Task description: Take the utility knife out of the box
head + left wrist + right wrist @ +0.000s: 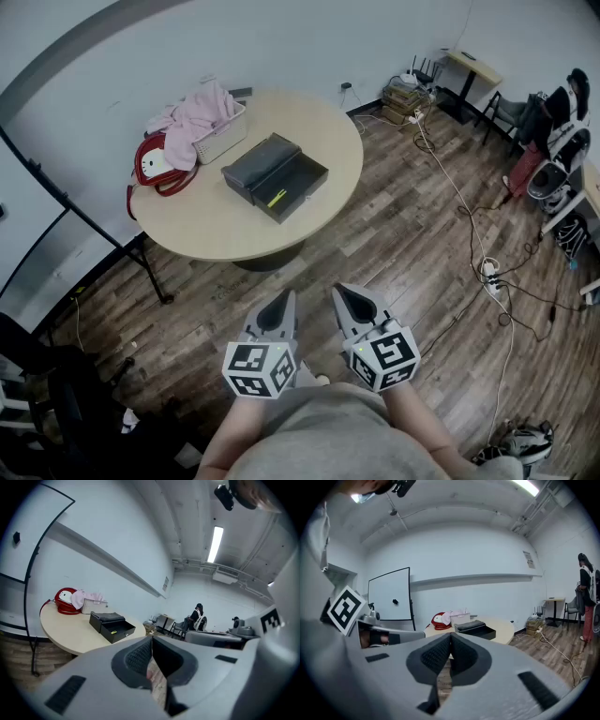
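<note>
At twelve o'clock, well apart: open box (pixel 275 175) on counter (pixel 206 227), utility knife (pixel 277 198) inside. Both closed, empty: left tongs (pixel 276 309), right tongs (pixel 355 302). We judge approach first, then opening.

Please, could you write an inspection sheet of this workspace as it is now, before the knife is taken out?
Surface: round beige table, mostly bare.
Job's things: open dark box on the table; yellow-green utility knife lying inside.
Clutter: white basket holding pink cloth, red item beside it.
Grippers: left gripper and right gripper both shut, empty, short of the table.
Cables: white cable and power strip on the wooden floor.
Surroundings: small desk, chairs by the wall.
</note>
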`<state>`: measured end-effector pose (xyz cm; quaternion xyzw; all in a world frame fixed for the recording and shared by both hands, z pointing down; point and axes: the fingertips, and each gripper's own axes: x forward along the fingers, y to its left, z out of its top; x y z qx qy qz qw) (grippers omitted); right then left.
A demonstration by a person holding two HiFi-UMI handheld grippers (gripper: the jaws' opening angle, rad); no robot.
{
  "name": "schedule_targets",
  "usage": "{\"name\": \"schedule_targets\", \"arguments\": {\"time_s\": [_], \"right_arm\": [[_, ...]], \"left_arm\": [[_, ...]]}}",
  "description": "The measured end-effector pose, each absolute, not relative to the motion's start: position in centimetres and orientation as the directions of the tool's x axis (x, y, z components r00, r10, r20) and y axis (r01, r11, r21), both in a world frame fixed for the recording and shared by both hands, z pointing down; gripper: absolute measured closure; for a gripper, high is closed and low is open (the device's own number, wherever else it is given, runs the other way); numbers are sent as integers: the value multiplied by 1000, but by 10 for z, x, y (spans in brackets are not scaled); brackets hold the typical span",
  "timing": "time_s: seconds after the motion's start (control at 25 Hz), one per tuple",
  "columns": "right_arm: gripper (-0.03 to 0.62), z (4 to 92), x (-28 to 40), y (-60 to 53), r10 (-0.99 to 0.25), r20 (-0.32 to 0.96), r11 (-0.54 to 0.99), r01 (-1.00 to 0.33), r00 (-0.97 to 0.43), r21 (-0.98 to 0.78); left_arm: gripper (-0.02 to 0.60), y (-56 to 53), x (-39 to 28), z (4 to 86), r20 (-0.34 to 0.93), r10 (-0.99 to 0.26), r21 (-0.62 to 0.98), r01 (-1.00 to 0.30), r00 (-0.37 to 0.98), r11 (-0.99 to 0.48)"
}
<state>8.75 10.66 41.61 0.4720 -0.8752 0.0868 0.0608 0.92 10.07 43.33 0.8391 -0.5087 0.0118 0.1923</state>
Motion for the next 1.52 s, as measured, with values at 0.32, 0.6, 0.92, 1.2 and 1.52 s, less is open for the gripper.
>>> {"name": "schedule_targets", "arguments": {"time_s": [0.32,0.6,0.92,1.2,1.52], "right_arm": [[594,412,88,122,-806,175,558,-825,-565,-93],[594,406,92,121,-801,151,573,-815,-579,-85],[592,423,89,97,-795,181,561,-815,-579,-145],[592,435,70,49,-773,199,587,-798,-602,-134],[592,425,40,-45,-742,216,631,-770,-634,-93]], "left_arm": [[578,113,18,425,211,-851,291,-862,481,-415],[578,111,18,422,210,-860,285,-871,464,-400],[577,95,1,440,250,-862,302,-881,441,-364],[577,43,-30,458,273,-874,335,-891,403,-306],[577,-40,-58,462,285,-873,362,-888,396,-285]]}}
